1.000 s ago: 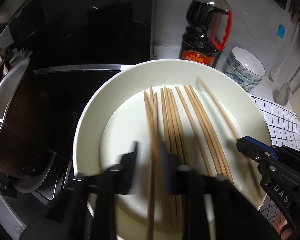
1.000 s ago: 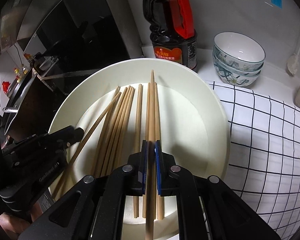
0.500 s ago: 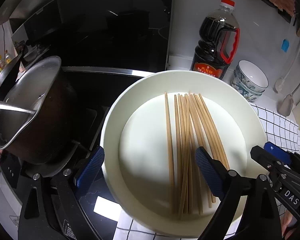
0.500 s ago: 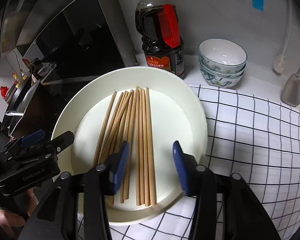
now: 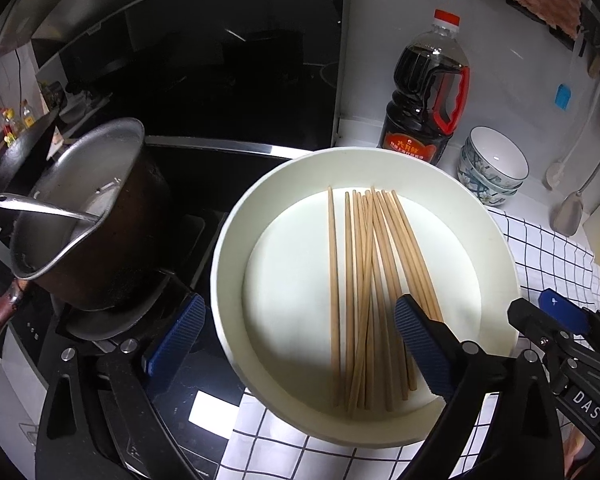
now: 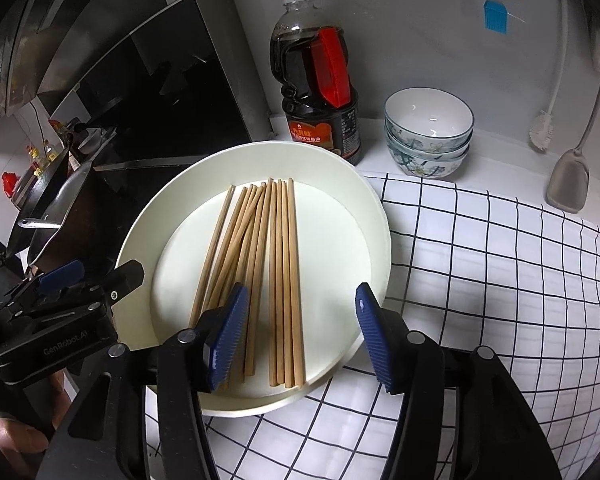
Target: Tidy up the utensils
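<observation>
Ten-odd chopsticks (image 6: 260,276) flat in plate (image 6: 340,184), long axis 12-to-6. Right gripper (image 6: 300,334) nearer, left gripper (image 5: 296,344) alongside; both jaws opening, nothing clamped.

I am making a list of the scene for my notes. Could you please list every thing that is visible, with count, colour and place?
plate: one, cream white, on the counter edge partly over the checked cloth
chopsticks: about ten, light wood, lying side by side in the plate
checked cloth: one, white with black lines, right of the plate
sauce bottle: one, dark with red cap and handle, behind the plate
bowls: a stack, white with blue pattern, beside the bottle
pot: one, metal, on the stove, ladle inside
spatula: one, grey, hanging at the wall
left gripper: black, blue pads, jaws opening, nothing held
right gripper: same, jaws opening above the chopsticks
</observation>
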Tool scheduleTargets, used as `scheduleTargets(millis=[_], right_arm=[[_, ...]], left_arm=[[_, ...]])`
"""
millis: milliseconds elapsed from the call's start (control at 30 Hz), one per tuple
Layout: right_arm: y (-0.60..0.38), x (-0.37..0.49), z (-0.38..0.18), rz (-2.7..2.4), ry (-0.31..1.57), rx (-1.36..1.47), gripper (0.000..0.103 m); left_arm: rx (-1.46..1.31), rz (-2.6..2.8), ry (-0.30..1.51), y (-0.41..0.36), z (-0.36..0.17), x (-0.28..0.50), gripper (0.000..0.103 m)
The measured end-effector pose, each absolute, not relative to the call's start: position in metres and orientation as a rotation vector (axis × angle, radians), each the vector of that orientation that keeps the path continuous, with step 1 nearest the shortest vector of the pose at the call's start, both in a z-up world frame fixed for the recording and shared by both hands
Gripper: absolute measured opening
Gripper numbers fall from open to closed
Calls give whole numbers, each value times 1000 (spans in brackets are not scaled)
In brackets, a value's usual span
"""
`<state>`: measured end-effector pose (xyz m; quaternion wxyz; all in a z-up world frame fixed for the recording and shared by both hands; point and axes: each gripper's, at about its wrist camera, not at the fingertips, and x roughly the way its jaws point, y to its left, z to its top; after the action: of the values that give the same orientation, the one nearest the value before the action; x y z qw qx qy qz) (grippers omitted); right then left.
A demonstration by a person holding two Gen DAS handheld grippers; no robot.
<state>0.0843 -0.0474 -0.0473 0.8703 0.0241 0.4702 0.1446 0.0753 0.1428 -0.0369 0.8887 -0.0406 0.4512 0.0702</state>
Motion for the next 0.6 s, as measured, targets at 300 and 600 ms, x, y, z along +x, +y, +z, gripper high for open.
scheduleTargets(millis=[300, 600], right_arm=[[-47, 73, -37, 322, 969, 49, 60], [-47, 66, -30, 320, 966, 53, 60]], left_arm=[[-75, 162, 922, 144, -26, 63, 96], [-81, 158, 919, 145, -21, 55, 96]])
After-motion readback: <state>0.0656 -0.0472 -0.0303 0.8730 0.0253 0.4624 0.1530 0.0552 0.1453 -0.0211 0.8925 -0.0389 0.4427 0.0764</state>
